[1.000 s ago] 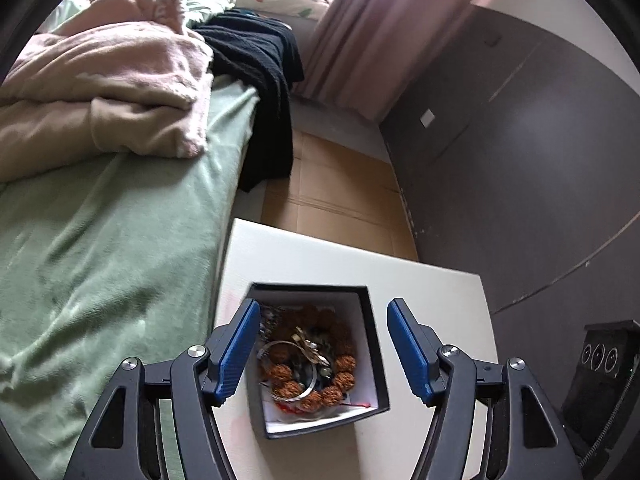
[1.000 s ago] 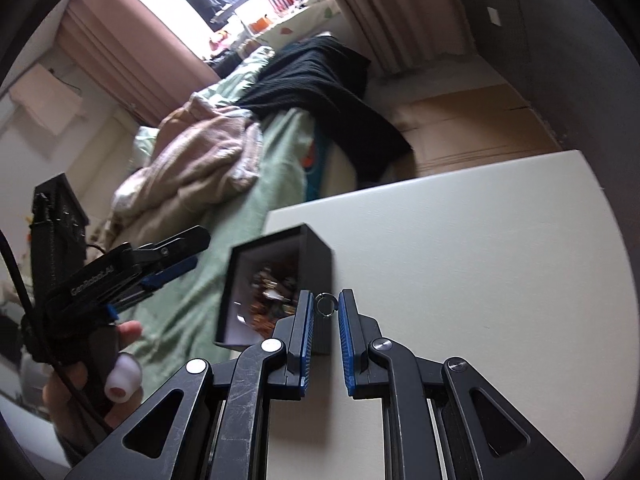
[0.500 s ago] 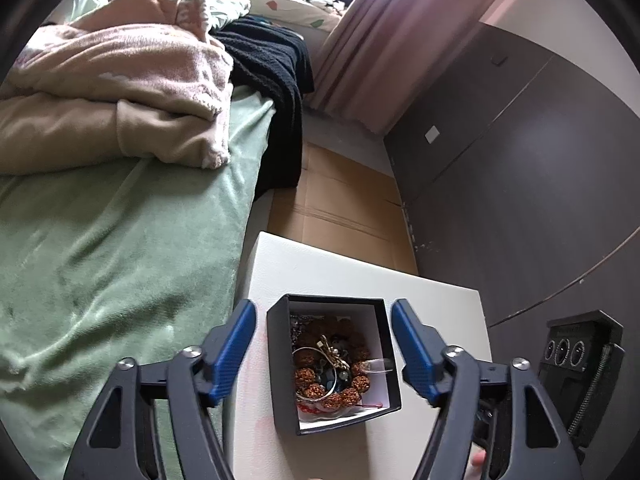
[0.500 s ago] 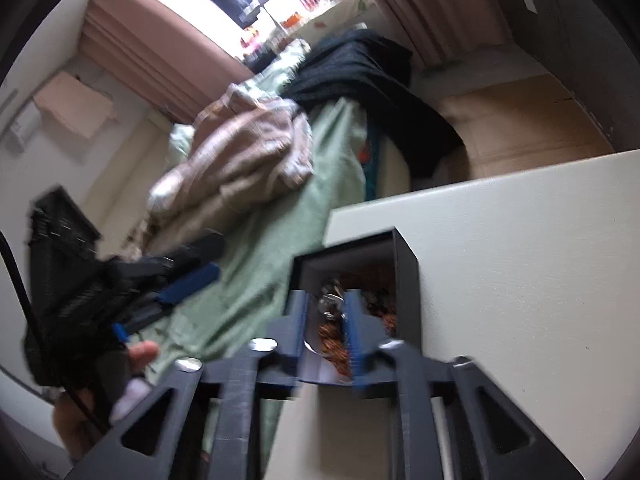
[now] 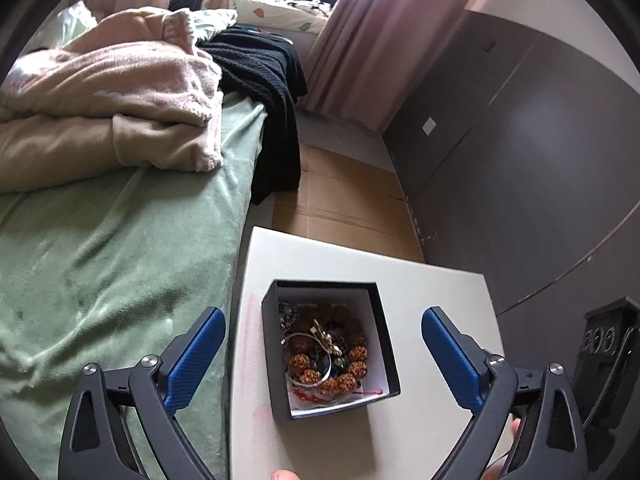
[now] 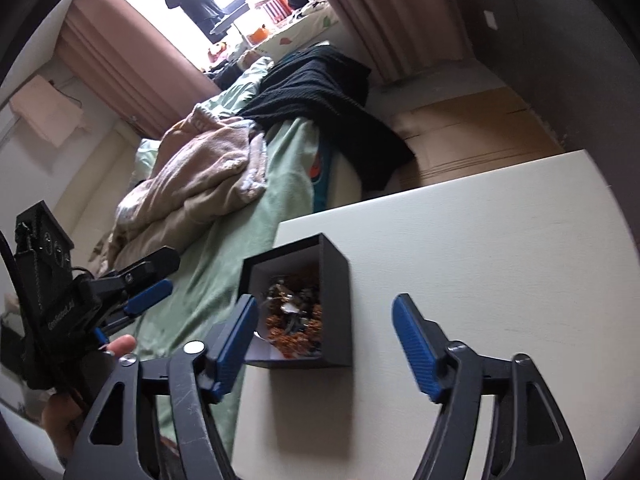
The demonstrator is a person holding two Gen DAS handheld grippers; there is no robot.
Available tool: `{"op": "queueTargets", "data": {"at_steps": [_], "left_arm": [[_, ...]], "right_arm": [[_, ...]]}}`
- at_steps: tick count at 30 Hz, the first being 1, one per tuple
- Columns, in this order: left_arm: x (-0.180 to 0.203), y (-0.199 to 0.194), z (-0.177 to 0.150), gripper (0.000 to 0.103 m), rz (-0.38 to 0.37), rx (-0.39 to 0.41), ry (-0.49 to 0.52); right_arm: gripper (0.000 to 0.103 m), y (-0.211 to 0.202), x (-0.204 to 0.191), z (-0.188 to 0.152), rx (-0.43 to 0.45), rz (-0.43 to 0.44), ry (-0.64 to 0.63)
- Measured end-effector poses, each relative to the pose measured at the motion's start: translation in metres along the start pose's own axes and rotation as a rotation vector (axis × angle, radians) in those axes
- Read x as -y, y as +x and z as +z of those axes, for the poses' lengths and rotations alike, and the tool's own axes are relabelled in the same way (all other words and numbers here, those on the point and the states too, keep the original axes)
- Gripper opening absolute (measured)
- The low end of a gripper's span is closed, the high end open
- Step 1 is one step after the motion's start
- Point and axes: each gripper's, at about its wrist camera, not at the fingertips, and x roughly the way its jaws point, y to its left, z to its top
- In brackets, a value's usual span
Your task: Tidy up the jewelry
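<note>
A small black jewelry box (image 5: 384, 336) with a white inside stands on the white table (image 5: 436, 292). It holds a brown bead bracelet (image 5: 332, 372), silver rings and other tangled pieces. My left gripper (image 5: 322, 338) is open wide and empty, held above the box with a finger on each side. In the right wrist view the box (image 6: 335, 300) sits just ahead; my right gripper (image 6: 324, 320) is open and empty, its left finger over the box's near corner. The left gripper also shows in the right wrist view (image 6: 148, 280).
A bed with a green sheet (image 5: 112, 248), a pink blanket (image 5: 108, 92) and a black garment (image 5: 264, 76) runs along the table's left edge. Cardboard (image 5: 340, 196) covers the floor beyond. A dark wall (image 5: 520, 160) stands on the right.
My right gripper carried a small silver ring over the box, opened wide and no longer holds it. My left gripper drew back and up from the box.
</note>
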Motion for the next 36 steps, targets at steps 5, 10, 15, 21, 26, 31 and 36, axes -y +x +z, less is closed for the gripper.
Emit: {"op": "queueTargets", "data": {"at_steps": [5, 10, 15, 21, 26, 31, 36], "left_arm": [[0.015, -0.002, -0.011, 0.099, 0.026, 0.008, 0.05], [0.029, -0.007, -0.022, 0.099, 0.073, 0.033, 0.112], [0.038, -0.013, -0.029, 0.1, 0.109, 0.06, 0.156], [0.053, -0.026, -0.038, 0.1, 0.131, 0.099, 0.218], [0.064, -0.035, -0.045, 0.1, 0.126, 0.129, 0.267], [0.073, -0.044, -0.053, 0.1, 0.101, 0.148, 0.321], [0.079, -0.052, -0.059, 0.1, 0.084, 0.17, 0.355]], "right_arm": [[0.093, -0.011, 0.011, -0.005, 0.002, -0.024, 0.017], [0.097, -0.024, 0.017, -0.011, 0.018, -0.067, 0.014], [0.103, -0.037, 0.028, -0.014, 0.039, -0.115, 0.021], [0.103, -0.057, 0.036, -0.019, 0.066, -0.17, 0.008], [0.103, -0.075, 0.039, -0.021, 0.095, -0.19, -0.01], [0.103, -0.09, 0.036, -0.025, 0.113, -0.208, -0.067], [0.103, -0.099, 0.032, -0.028, 0.133, -0.22, -0.106]]}}
